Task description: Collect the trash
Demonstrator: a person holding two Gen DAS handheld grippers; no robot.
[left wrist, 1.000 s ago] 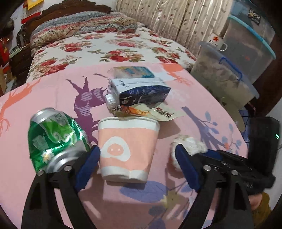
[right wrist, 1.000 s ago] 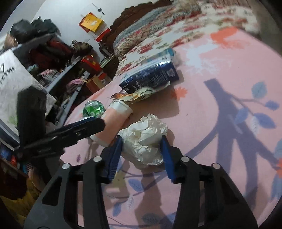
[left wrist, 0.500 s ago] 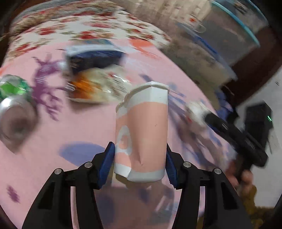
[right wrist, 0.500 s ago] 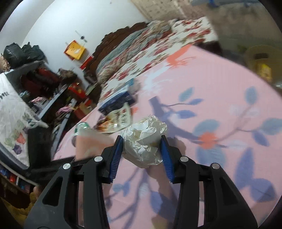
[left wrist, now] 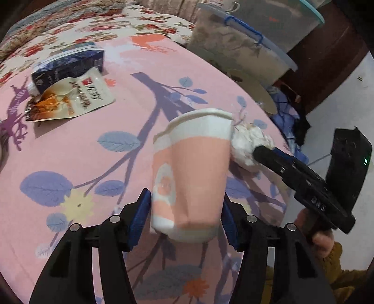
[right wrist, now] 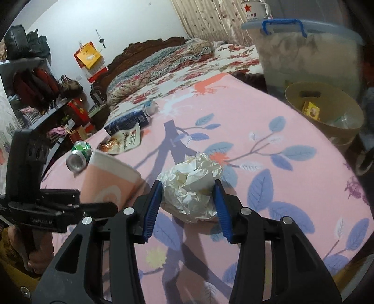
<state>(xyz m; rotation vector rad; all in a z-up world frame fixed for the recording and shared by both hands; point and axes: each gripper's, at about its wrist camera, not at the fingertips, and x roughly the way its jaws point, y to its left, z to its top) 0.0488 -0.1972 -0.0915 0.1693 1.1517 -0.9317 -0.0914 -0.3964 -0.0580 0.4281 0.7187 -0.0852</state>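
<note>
My left gripper is shut on a dented pink and white paper cup and holds it above the pink tablecloth. My right gripper is shut on a crumpled white paper ball, which also shows beside the cup in the left wrist view. A dark blue carton and a snack pouch lie at the far left of the table. A green can lies past the cup in the right wrist view. A tan waste bin with trash inside stands off the table's right edge.
Clear lidded storage boxes stand beyond the bin, with a white mug on top. A floral bed lies behind the table. Cluttered shelves are at the left.
My left gripper closed on the cup, lifted it and swung right. My right gripper lifted the paper ball and turned right, bringing the waste bin into view.
</note>
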